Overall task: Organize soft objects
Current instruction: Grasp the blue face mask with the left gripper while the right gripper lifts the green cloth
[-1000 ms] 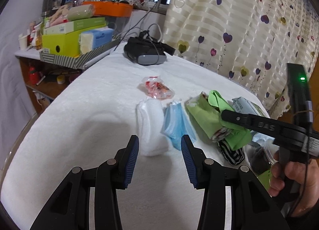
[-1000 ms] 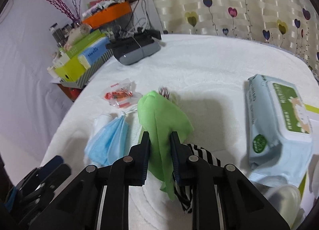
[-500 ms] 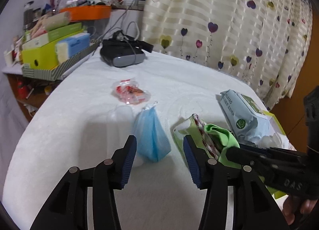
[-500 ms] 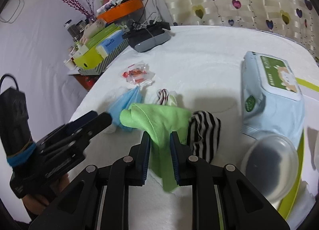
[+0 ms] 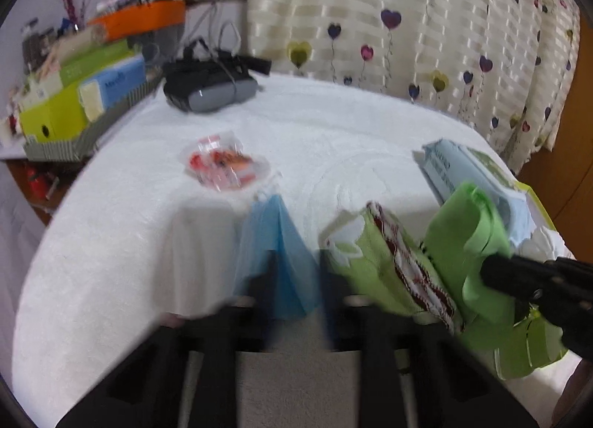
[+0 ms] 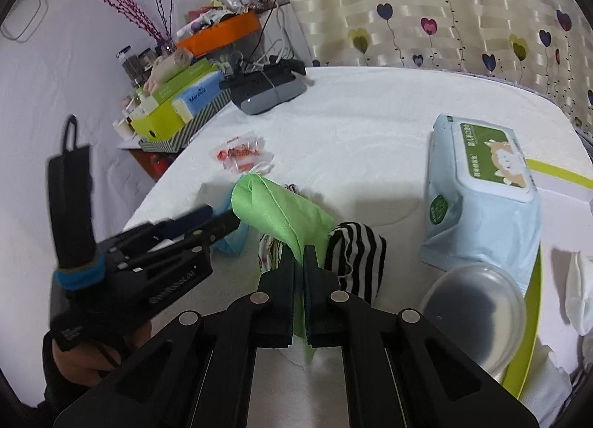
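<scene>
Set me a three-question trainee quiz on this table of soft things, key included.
1. The right gripper has its fingers shut on what? A) green cloth B) candy bag C) headset
2. True or false: in the left wrist view, the blue face mask lies left of the green cloth.
3. Fill in: the sock beside the green cloth has black and ___ stripes.
Key: 1 A; 2 true; 3 white.

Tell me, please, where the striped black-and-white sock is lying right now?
In the right wrist view the striped sock lies on the white bedcover, just right of the green cloth pinched in the right gripper, and left of the wet-wipes pack.
</scene>
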